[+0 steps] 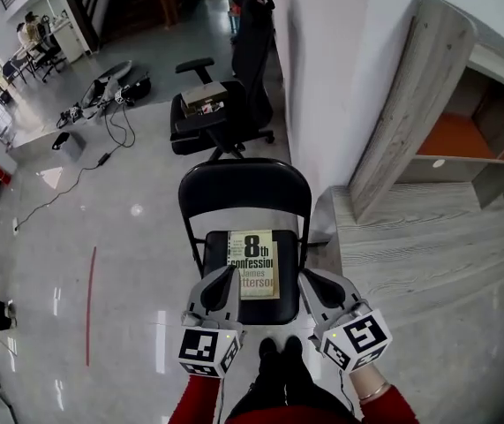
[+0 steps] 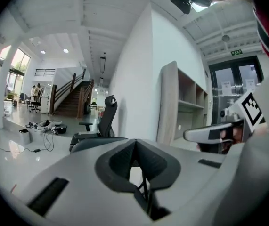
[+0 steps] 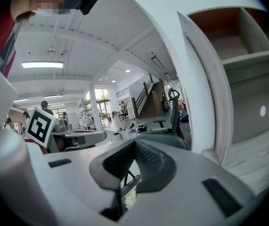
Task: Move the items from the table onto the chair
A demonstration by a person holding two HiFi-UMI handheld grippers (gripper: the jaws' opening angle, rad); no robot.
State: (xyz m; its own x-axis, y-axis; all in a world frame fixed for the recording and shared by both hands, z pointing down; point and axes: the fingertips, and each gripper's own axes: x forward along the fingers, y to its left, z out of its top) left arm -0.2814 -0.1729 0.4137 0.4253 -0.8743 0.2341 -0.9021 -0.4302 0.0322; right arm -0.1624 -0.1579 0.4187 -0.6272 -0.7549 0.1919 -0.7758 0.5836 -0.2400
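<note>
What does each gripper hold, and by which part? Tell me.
Nothing. Left gripper and right gripper are shut, empty; the book lies on the chair.

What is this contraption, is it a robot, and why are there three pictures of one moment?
It is not a robot. A person in red sleeves holds a hand tool in each hand: the left gripper and the right gripper. Each tool ends in two fingers that pinch.

The head view comes from a camera on the person's head and looks steeply down. The two gripper views come from a camera riding on each tool, looking along its fingers.

Below the tools stands a black folding chair with a book lying on its seat. A grey wooden table stands to the right.

Both pairs of fingers are closed together and hold nothing.
</note>
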